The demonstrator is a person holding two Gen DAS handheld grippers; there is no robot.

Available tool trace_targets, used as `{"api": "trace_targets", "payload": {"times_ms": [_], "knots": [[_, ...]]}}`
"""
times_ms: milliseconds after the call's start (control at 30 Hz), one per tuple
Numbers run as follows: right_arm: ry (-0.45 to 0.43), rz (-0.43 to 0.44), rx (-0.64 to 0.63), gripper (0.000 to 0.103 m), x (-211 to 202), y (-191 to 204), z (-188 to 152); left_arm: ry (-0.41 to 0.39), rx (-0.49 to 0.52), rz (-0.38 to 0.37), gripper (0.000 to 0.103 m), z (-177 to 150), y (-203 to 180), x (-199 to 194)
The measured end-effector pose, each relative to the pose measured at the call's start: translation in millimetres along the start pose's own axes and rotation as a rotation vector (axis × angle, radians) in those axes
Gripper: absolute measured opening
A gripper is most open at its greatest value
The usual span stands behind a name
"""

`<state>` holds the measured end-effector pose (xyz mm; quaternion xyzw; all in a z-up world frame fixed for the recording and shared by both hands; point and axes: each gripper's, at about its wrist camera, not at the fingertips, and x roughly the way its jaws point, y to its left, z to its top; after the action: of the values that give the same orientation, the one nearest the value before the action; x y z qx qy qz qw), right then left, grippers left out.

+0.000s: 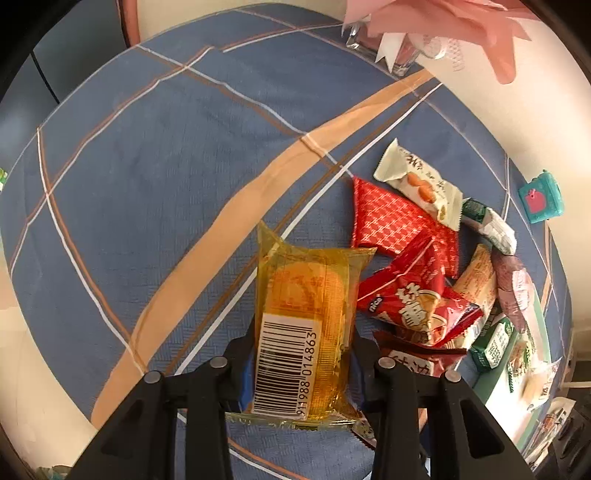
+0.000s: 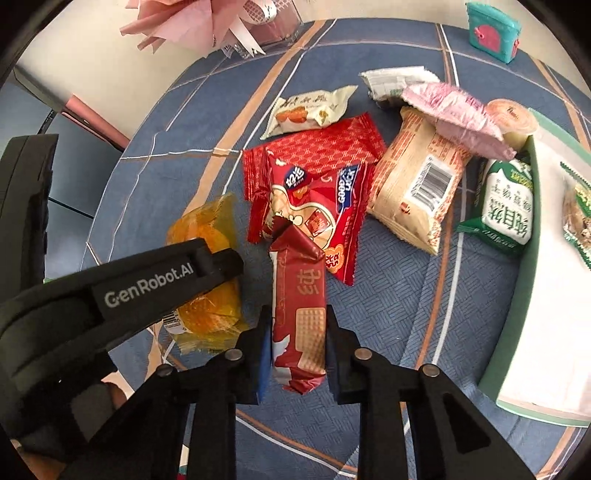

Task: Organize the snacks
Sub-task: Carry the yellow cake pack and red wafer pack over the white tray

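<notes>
My left gripper [image 1: 301, 354] is shut on a yellow clear-wrapped cake [image 1: 306, 314] with a barcode label, held over the blue plaid cloth. The cake also shows in the right wrist view [image 2: 207, 291], partly behind the left gripper's arm. My right gripper [image 2: 297, 332] is shut on a dark red wafer bar [image 2: 299, 314]. Loose snacks lie ahead: a red peanut bag [image 2: 314, 218], a red patterned packet [image 2: 321, 147], a white pastry packet [image 2: 310, 110], a beige packet [image 2: 417, 184] and a pink packet [image 2: 454, 110]. A green-rimmed tray [image 2: 517, 295] at the right holds a green packet [image 2: 506, 206].
A glass vase with pink paper flowers [image 2: 207, 22] stands at the table's far edge. A teal toy box [image 2: 493, 27] sits far right. The round table's edge [image 2: 110, 177] curves along the left, with dark cabinets beyond.
</notes>
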<state>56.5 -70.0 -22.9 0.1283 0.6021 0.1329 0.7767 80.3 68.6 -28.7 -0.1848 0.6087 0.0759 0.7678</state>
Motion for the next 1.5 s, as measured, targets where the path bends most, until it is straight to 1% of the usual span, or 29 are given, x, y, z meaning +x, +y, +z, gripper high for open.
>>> {"api": "trace_targets", "payload": {"times_ms": [67,200,400,467,500,633,733,800,933,1067,1233,1300,1400,1500], "knots": [[-0.014,-0.008,-0.004,0.025,-7.8,-1.9,-1.5,-0.013,0.006,0.004,0.041,1.7,-7.5,-4.7],[-0.039,0.004,-0.002,0.025,-23.2,-8.9,-3.0,-0.036,0.026,0.003,0.041,-2.9,-17.5,-15.4],[-0.102,0.016,0.005,0.025,-52.1,-17.2,-3.7,-0.074,0.055,0.004,0.041,-10.9,-34.7,-31.6],[-0.121,0.014,0.008,0.025,-62.4,-22.7,-5.3,-0.087,0.070,0.002,0.041,-14.1,-39.4,-37.3],[-0.129,0.010,0.007,0.025,-66.6,-25.0,-6.0,-0.093,0.077,0.002,0.041,-15.2,-36.0,-40.5],[-0.160,-0.003,0.028,0.025,-83.5,-41.3,-8.4,-0.115,0.105,-0.006,0.041,-18.2,-43.9,-45.3],[-0.176,-0.010,0.061,0.025,-94.3,-58.0,-10.0,-0.131,0.135,-0.009,0.041,-22.4,-57.5,-49.3],[-0.183,-0.021,0.091,0.025,-100.3,-71.5,-11.5,-0.138,0.154,-0.012,0.041,-23.9,-70.2,-46.1],[-0.200,-0.052,0.160,0.025,-110.1,-100.8,-13.6,-0.158,0.227,-0.015,0.041,-36.7,-98.4,-50.5],[-0.225,-0.094,0.226,0.025,-122.4,-135.1,-16.7,-0.158,0.307,-0.028,0.041,-55.5,-129.7,-51.5],[-0.260,-0.113,0.357,0.025,-140.0,-184.7,-24.4,-0.167,0.425,-0.048,0.041,-82.1,-168.6,-51.2],[-0.276,-0.127,0.401,0.025,-147.3,-203.9,-28.3,-0.170,0.480,-0.063,0.041,-95.4,-185.1,-51.7],[-0.306,-0.171,0.465,0.025,-160.1,-230.2,-36.0,-0.170,0.543,-0.094,0.041,-112.4,-203.5,-52.7],[-0.338,-0.199,0.533,0.025,-174.4,-254.5,-45.9,-0.164,0.590,-0.129,0.041,-125.6,-219.7,-52.2]]}}
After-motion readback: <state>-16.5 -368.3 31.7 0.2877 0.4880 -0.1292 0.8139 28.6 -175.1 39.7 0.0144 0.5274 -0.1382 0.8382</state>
